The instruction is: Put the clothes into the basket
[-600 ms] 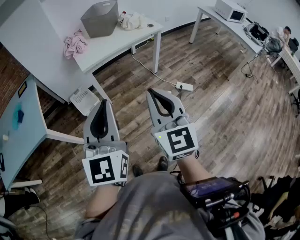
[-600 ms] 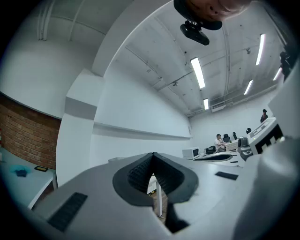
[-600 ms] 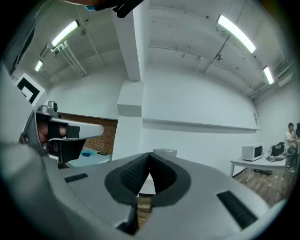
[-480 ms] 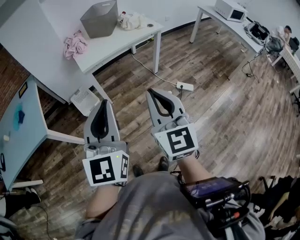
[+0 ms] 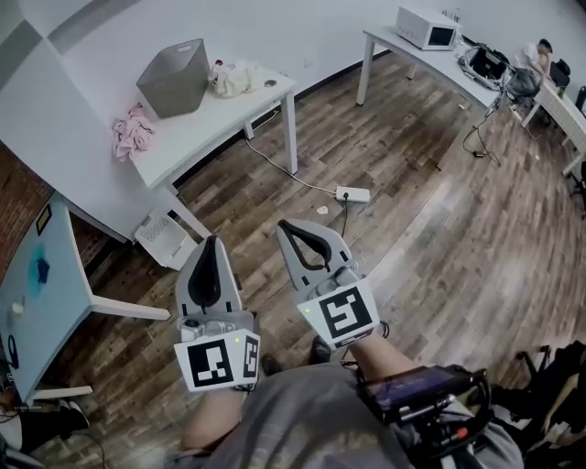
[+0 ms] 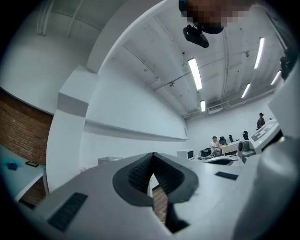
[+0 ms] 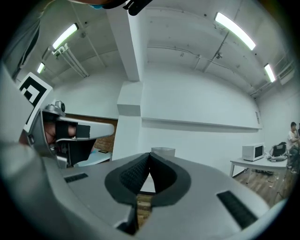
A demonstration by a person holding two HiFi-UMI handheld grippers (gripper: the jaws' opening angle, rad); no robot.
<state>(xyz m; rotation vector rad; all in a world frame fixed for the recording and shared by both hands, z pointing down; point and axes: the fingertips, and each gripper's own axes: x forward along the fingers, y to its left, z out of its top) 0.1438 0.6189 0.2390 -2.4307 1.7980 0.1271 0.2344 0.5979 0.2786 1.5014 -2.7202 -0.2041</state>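
A grey basket point(image 5: 174, 77) stands on the white table point(image 5: 224, 124) at the far left of the head view. A pink garment point(image 5: 131, 134) lies to its left and a cream garment point(image 5: 230, 79) to its right. Both grippers are held close to the person's body, well short of the table and above the wooden floor. The left gripper point(image 5: 211, 242) is shut with nothing between its jaws, and the right gripper point(image 5: 286, 226) is shut and empty too. The basket's rim point(image 7: 162, 151) shows just above the right gripper's jaw tips in the right gripper view.
A power strip point(image 5: 352, 194) with its cable lies on the floor ahead. A white box point(image 5: 165, 240) sits under the table. A pale blue table point(image 5: 37, 293) stands at the left. A second white table with a microwave point(image 5: 426, 26) is at the far right.
The view has shifted: the table with basket and clothes now sits farther off and to the left. Both grippers have dropped lower in the picture and stay shut.
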